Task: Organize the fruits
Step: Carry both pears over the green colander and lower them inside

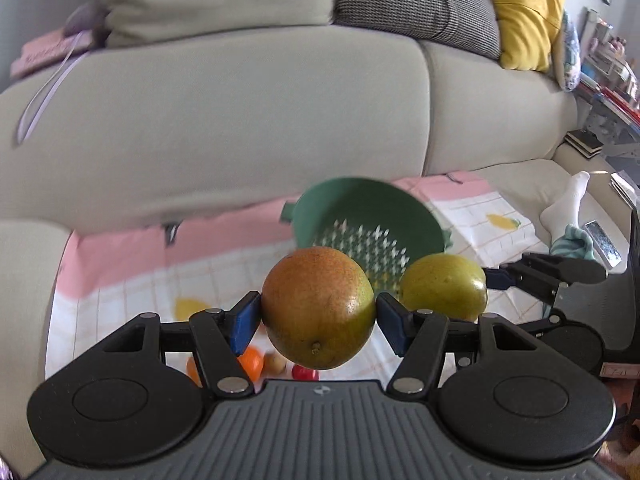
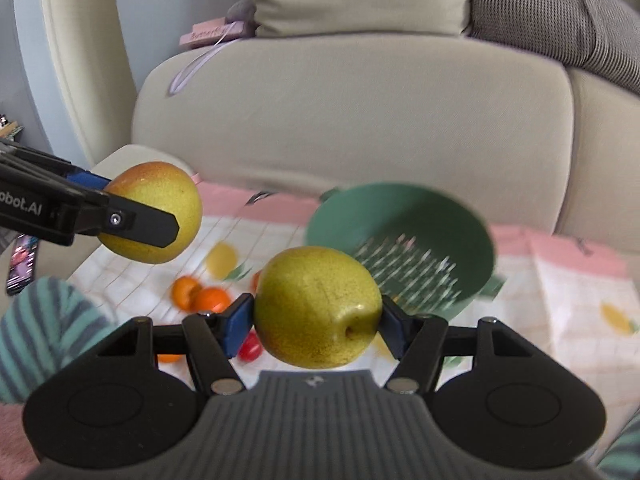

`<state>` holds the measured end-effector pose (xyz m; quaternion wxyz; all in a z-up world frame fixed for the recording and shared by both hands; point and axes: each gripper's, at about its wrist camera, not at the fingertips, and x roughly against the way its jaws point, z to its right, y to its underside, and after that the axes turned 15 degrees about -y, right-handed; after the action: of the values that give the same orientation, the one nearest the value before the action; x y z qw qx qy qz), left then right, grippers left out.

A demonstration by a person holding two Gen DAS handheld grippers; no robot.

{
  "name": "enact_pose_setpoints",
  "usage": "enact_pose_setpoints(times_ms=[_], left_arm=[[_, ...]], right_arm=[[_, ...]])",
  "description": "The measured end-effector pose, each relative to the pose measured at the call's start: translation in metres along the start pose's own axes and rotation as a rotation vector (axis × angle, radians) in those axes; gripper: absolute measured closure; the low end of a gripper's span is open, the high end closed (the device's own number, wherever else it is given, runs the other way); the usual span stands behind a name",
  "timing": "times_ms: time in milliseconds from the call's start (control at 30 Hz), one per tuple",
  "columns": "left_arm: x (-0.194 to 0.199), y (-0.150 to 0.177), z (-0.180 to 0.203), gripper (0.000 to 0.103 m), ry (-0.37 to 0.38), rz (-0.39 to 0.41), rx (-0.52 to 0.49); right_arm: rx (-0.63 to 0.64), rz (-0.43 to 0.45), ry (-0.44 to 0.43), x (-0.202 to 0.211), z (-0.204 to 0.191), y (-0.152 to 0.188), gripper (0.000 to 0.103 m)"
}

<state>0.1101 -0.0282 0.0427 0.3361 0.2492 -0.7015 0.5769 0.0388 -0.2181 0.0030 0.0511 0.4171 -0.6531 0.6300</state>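
A cloth (image 2: 560,280), white-checked with a pink border and printed lemons, is spread over the sofa seat (image 1: 520,176). On it a green colander (image 2: 400,248) is set, near the pink border. Oranges (image 2: 200,298) and a small red fruit (image 2: 250,348) are laid together on the cloth, apart from the colander. A tan fruit (image 1: 275,363) is seen between them.

Colander (image 2: 400,240) on cloth (image 2: 560,300) before sofa (image 2: 360,120); oranges (image 2: 200,298) at its 9 o'clock; both held pears (image 1: 318,306) (image 2: 316,306) above cloth.
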Motion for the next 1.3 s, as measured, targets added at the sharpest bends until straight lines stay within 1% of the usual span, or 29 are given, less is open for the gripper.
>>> enact_pose_setpoints(times_ms=[67, 167, 233, 400, 633, 767, 933, 1133, 1200, 1300], left_arm=[[-0.010, -0.011, 0.008, 0.031, 0.012, -0.001, -0.012], [-0.029, -0.028, 0.018, 0.031, 0.058, -0.017, -0.014], [-0.044, -0.037, 0.023, 0.031, 0.078, -0.035, -0.012], [-0.082, -0.050, 0.042, 0.031, 0.101, -0.081, -0.038], [-0.121, -0.050, 0.058, 0.031, 0.084, -0.140, -0.112], [-0.136, -0.049, 0.063, 0.031, 0.098, -0.158, -0.146], [-0.150, -0.051, 0.068, 0.031, 0.114, -0.183, -0.173], [-0.163, -0.052, 0.071, 0.031, 0.124, -0.218, -0.240], [-0.166, -0.052, 0.071, 0.031, 0.121, -0.242, -0.260], [-0.172, -0.052, 0.072, 0.031, 0.115, -0.275, -0.288]], right_arm=[[0.028, -0.001, 0.026, -0.003, 0.008, -0.009, 0.040], [0.072, -0.024, 0.053, -0.011, 0.024, -0.020, 0.040], [0.080, -0.044, 0.054, -0.017, 0.036, -0.027, 0.040], [0.098, -0.112, 0.061, -0.043, 0.068, -0.037, 0.040], [0.152, -0.236, 0.062, -0.082, 0.092, -0.038, 0.040], [0.173, -0.287, 0.055, -0.098, 0.100, -0.035, 0.040], [0.174, -0.344, 0.040, -0.113, 0.103, -0.035, 0.040], [0.166, -0.411, 0.022, -0.123, 0.107, -0.036, 0.040], [0.159, -0.443, 0.014, -0.126, 0.109, -0.037, 0.040], [0.131, -0.507, 0.025, -0.135, 0.113, -0.038, 0.040]])
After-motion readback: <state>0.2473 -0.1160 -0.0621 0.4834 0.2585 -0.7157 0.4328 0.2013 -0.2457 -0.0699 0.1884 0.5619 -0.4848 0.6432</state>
